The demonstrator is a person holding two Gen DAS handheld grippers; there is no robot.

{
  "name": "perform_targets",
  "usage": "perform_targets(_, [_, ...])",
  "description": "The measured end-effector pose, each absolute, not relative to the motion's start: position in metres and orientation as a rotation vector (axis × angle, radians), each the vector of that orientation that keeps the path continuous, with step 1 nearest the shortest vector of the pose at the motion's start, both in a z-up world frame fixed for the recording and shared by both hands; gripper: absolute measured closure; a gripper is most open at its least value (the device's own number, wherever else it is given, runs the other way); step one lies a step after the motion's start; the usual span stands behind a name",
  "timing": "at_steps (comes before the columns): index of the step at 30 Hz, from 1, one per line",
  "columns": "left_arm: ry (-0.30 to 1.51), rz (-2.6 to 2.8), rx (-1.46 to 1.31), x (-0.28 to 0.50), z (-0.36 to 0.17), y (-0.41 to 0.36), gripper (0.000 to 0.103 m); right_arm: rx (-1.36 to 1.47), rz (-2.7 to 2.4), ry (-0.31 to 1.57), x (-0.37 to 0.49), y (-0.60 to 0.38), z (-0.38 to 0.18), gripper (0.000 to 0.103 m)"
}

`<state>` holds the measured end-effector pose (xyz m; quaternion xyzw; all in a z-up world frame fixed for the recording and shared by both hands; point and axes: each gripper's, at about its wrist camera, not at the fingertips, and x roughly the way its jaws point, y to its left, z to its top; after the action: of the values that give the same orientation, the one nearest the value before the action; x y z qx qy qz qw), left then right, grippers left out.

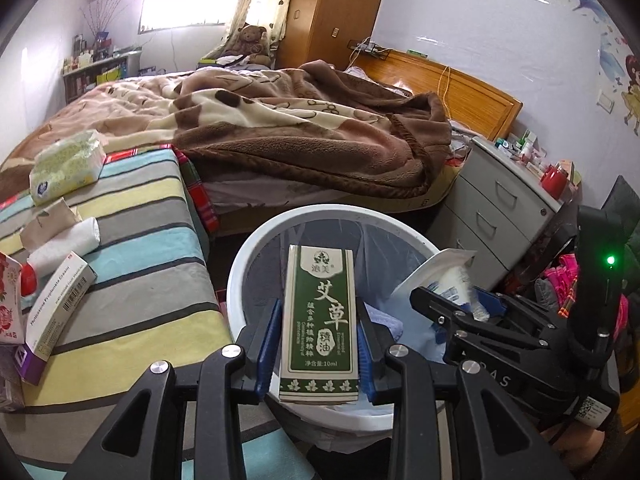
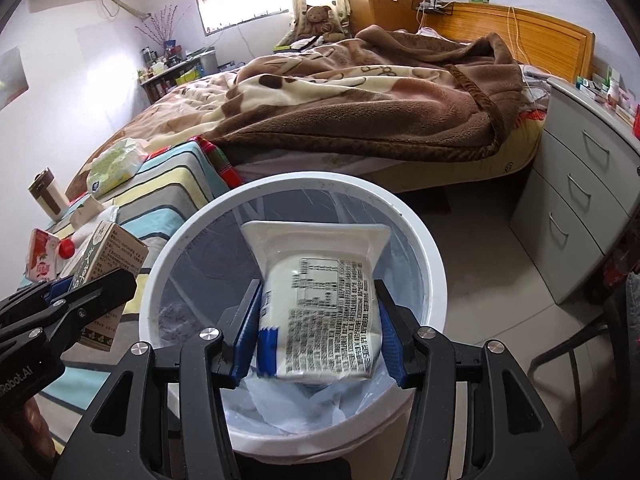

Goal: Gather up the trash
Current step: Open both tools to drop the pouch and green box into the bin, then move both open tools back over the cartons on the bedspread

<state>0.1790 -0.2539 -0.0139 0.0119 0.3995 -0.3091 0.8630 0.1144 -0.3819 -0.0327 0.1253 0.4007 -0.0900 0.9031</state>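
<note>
Green and cream cardboard fills the near middle of the left wrist view — a small box [image 1: 319,326] printed with the large characters 艾草 and 精油, "10ml" along its lower edge, held upright between the blue pads of the left gripper [image 1: 319,344], whose fingers [image 1: 267,344] sit against its two long sides over the white bin [image 1: 240,264]. Whether those pads are pressing or only touching the box I cannot tell. To the right, the right gripper [image 2: 318,320] tilts down over the same bin [image 2: 434,276], which is lined with a clear bag; a white plastic pouch [image 2: 320,308] covered in small black print too fine to read lies between its fingers [image 2: 248,328], the right pad touching it, the left one showing a slim gap. On the striped cover [image 1: 140,248] to the left lie a white box [image 1: 60,304] with a barcode and lettering too small to be read with certainty, a red-and-white carton [image 1: 10,300], a rolled white cloth [image 1: 66,246] and a green tissue pack [image 1: 68,164]. Part of a logo, "Robot.AI", shows on the left gripper's body in the right wrist view.
</note>
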Motion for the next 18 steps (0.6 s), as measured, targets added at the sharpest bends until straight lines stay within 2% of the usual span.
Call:
perform_targets(1, [0.840, -0.654, 0.011, 0.180, -0.014, -0.252, 0.056, 0.261, -0.186, 0.828, 0.115, -0.383, -0.033, 0.028])
perform_targets(4, [0.834, -0.652, -0.004, 0.181, -0.013, -0.248, 0.047, 0.268, -0.186, 0.827, 0.115, -0.381, -0.033, 0.028])
perform_targets(18, [0.808, -0.598, -0.050, 0.182, -0.001, -0.205, 0.043, 0.272, -0.162, 0.796, 0.118, -0.363, -0.021, 0.028])
